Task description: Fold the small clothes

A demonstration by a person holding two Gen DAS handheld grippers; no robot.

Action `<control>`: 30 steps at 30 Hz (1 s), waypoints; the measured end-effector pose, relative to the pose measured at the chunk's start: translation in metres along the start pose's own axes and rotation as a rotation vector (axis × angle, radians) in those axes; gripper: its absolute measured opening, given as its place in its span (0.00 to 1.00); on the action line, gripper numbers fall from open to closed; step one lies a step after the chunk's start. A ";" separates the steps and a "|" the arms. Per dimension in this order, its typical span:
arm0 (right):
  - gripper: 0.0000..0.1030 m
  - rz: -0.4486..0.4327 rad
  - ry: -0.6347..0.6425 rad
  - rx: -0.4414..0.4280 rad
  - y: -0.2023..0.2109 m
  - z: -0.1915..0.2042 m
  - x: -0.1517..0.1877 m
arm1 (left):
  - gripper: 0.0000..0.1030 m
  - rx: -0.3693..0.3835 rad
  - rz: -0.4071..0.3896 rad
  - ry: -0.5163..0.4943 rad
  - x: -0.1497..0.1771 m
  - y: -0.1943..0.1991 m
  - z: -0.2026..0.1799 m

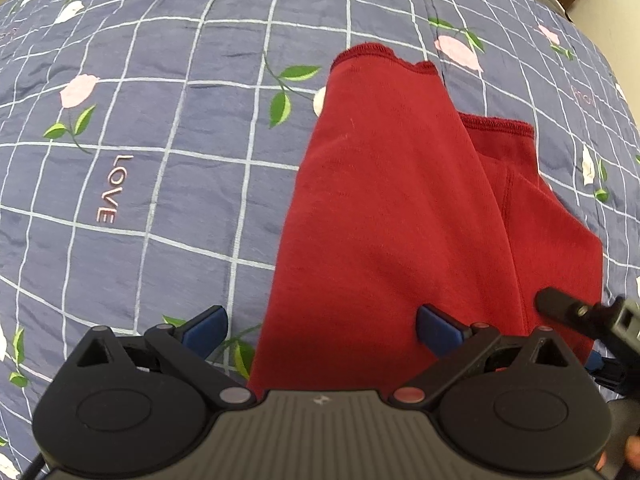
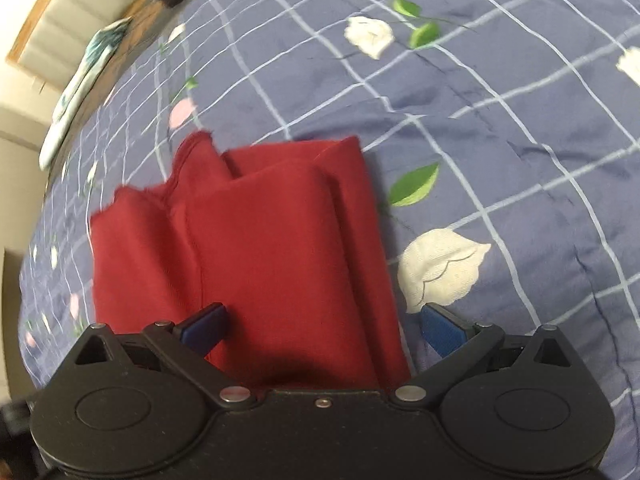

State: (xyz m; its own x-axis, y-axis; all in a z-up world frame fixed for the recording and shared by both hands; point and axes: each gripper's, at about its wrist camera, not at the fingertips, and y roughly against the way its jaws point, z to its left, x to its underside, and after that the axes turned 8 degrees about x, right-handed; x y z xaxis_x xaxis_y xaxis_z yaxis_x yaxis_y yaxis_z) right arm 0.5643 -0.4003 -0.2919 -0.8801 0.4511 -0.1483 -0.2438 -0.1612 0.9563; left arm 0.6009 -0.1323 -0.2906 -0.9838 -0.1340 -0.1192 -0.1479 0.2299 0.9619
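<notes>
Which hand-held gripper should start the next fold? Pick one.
Left, tentatively. The left hand-held gripper is open astride the red garment's near left edge. The right hand-held gripper, also open, straddles its right edge.

Both wrist views look steeply down, close over the same red garment (image 1: 400, 208) on the bedspread (image 1: 140, 120).

Left claw (image 1: 322, 330) spread wide, right claw (image 2: 324, 328) spread wide, both empty

- We are seeing open quilt (image 1: 140, 128) lying left of the red garment (image 1: 392, 208).
- Our right gripper (image 1: 568, 308) is crowding its near right corner.
</notes>
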 end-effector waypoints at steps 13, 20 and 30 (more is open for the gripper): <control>1.00 -0.061 0.078 0.000 -0.005 0.002 0.012 | 1.00 0.010 0.019 0.006 0.002 -0.008 0.003; 1.00 -0.088 0.076 -0.037 -0.003 -0.004 0.016 | 1.00 0.012 0.026 0.005 0.001 -0.011 0.003; 1.00 -0.094 0.077 -0.030 -0.003 -0.003 0.018 | 1.00 0.017 0.030 0.002 0.000 -0.013 0.004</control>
State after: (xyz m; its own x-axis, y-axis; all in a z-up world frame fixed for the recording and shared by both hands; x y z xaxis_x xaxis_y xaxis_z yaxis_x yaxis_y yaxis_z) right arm 0.5484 -0.3946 -0.2984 -0.8812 0.3969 -0.2568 -0.3376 -0.1482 0.9296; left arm 0.6028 -0.1311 -0.3039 -0.9876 -0.1284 -0.0900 -0.1201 0.2504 0.9606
